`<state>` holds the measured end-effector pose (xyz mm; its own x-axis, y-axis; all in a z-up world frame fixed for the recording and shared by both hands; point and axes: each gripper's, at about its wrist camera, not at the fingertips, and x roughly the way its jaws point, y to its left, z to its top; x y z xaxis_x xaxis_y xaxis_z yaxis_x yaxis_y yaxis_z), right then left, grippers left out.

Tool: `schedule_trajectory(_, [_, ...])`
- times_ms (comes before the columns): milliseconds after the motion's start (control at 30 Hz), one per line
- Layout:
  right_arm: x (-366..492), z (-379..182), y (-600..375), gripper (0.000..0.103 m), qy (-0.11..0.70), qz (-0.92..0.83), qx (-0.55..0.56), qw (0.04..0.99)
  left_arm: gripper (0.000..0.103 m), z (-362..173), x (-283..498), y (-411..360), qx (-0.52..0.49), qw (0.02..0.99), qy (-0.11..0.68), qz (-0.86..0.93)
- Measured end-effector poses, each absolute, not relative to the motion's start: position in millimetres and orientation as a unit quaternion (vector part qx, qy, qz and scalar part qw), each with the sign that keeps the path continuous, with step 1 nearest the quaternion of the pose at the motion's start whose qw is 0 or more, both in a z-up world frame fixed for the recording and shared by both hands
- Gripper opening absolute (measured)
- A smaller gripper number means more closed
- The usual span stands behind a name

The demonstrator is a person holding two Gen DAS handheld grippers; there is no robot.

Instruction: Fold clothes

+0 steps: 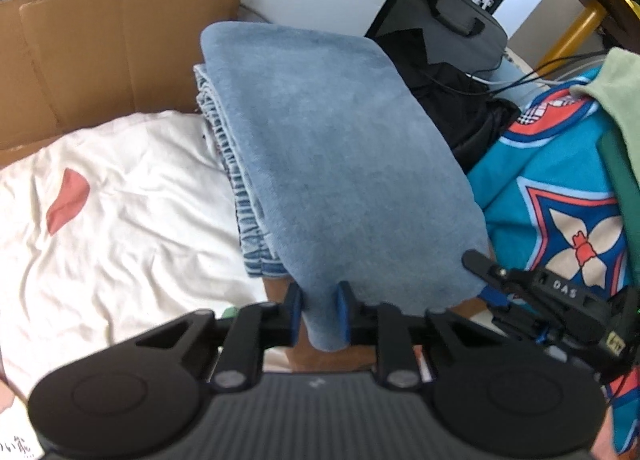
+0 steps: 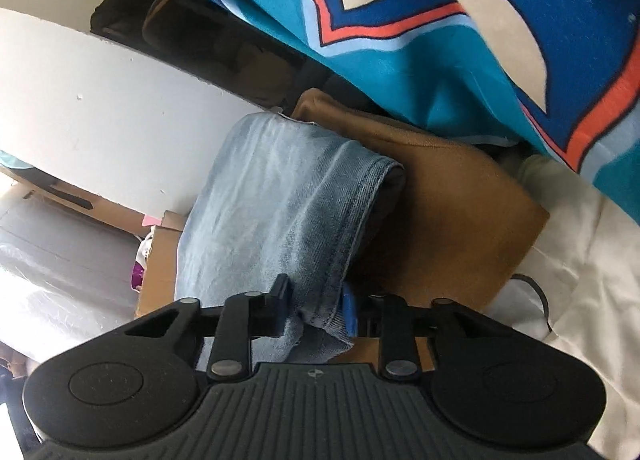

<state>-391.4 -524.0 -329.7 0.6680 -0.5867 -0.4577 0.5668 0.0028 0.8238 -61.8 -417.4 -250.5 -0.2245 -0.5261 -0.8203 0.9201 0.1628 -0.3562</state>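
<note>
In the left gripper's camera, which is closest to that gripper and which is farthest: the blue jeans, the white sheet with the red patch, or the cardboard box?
1. Blue jeans: held in the left gripper jaws, straight ahead.
2. White sheet: to the left, beside the jeans.
3. Cardboard box: upper left, behind the sheet.

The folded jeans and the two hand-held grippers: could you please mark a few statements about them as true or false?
1. The left hand-held gripper has denim of the folded jeans between its blue pads. True.
2. The right hand-held gripper is empty. False: a hemmed edge of the jeans sits between its pads.
3. A white cloth with a pinkish-red patch lies to the left of the jeans in the left wrist view. True.
4. The turquoise patterned fabric is on the same side as the cardboard box. False: the fabric lies right of the jeans, the box left.
5. The jeans are black. False: they are light blue.
</note>
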Motion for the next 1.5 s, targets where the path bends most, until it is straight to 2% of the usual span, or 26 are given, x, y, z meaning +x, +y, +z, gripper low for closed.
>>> schedule_trajectory(33, [-391.0, -329.1, -523.0, 0.025, -0.009, -0.407, 0.578, 0.707, 0.015, -249.2, -61.0, -415.3, 0.205, 0.588, 0.489, -0.611])
schedule_trajectory(67, [-390.5, -328.4, -521.9, 0.025, -0.009, -0.407, 0.579, 0.706, 0.003, -248.3, -60.4, -413.2, 0.211, 0.587, 0.494, -0.606])
schedule_trajectory(100, [-390.5, -327.4, -520.9, 0.025, -0.009, -0.407, 0.581, 0.705, 0.001, -247.8, -59.7, -410.6, 0.219, 0.586, 0.501, -0.598])
schedule_trajectory(300, [-403.6, -310.8, -504.4, 0.029, -0.009, -0.411, 0.595, 0.69, 0.003, -232.8, -62.7, -396.9, 0.249, 0.586, 0.506, -0.582])
schedule_trajectory(400, [-405.5, -303.7, -497.7, 0.036, -0.009, -0.413, 0.593, 0.691, 0.013, -220.6, -65.3, -395.7, 0.263, 0.595, 0.493, -0.578])
schedule_trajectory(433, [-405.3, -301.4, -496.0, 0.036, -0.007, -0.415, 0.591, 0.692, 0.021, -216.7, -65.6, -395.5, 0.267, 0.599, 0.489, -0.575])
schedule_trajectory(467, [-403.7, -299.1, -495.1, 0.042, 0.0, -0.421, 0.584, 0.694, 0.03, -213.3, -65.4, -395.2, 0.27, 0.603, 0.485, -0.573])
schedule_trajectory(500, [-402.0, -297.0, -494.4, 0.053, 0.006, -0.429, 0.577, 0.695, 0.036, -209.9, -65.1, -395.0, 0.273, 0.606, 0.482, -0.57])
schedule_trajectory(567, [-407.0, -294.3, -494.4, 0.065, 0.009, -0.442, 0.57, 0.693, 0.067, -204.8, -65.2, -394.8, 0.278, 0.615, 0.476, -0.564])
schedule_trajectory(633, [-408.4, -295.2, -491.6, 0.079, 0.008, -0.456, 0.566, 0.687, 0.079, -200.7, -64.5, -395.2, 0.284, 0.625, 0.47, -0.555])
schedule_trajectory(667, [-408.6, -296.5, -490.4, 0.089, 0.01, -0.463, 0.565, 0.682, 0.082, -198.9, -64.3, -395.3, 0.288, 0.629, 0.468, -0.55])
schedule_trajectory(700, [-406.9, -298.2, -490.4, 0.093, 0.019, -0.469, 0.566, 0.678, 0.083, -197.5, -64.5, -395.4, 0.292, 0.63, 0.467, -0.547])
schedule_trajectory(767, [-400.2, -300.4, -493.0, 0.093, 0.048, -0.478, 0.565, 0.671, 0.089, -195.3, -63.7, -394.7, 0.299, 0.63, 0.468, -0.543])
schedule_trajectory(900, [-390.6, -303.9, -495.2, 0.093, 0.094, -0.482, 0.562, 0.665, 0.089, -191.3, -58.8, -386.6, 0.297, 0.629, 0.479, -0.534])
schedule_trajectory(1100, [-380.3, -301.3, -491.2, 0.095, 0.113, -0.475, 0.555, 0.673, 0.092, -176.6, -51.1, -363.9, 0.305, 0.637, 0.472, -0.529])
schedule_trajectory(1500, [-352.0, -291.9, -483.2, 0.098, 0.179, -0.46, 0.527, 0.691, 0.093, -148.3, 11.1, -283.9, 0.285, 0.667, 0.505, -0.467])
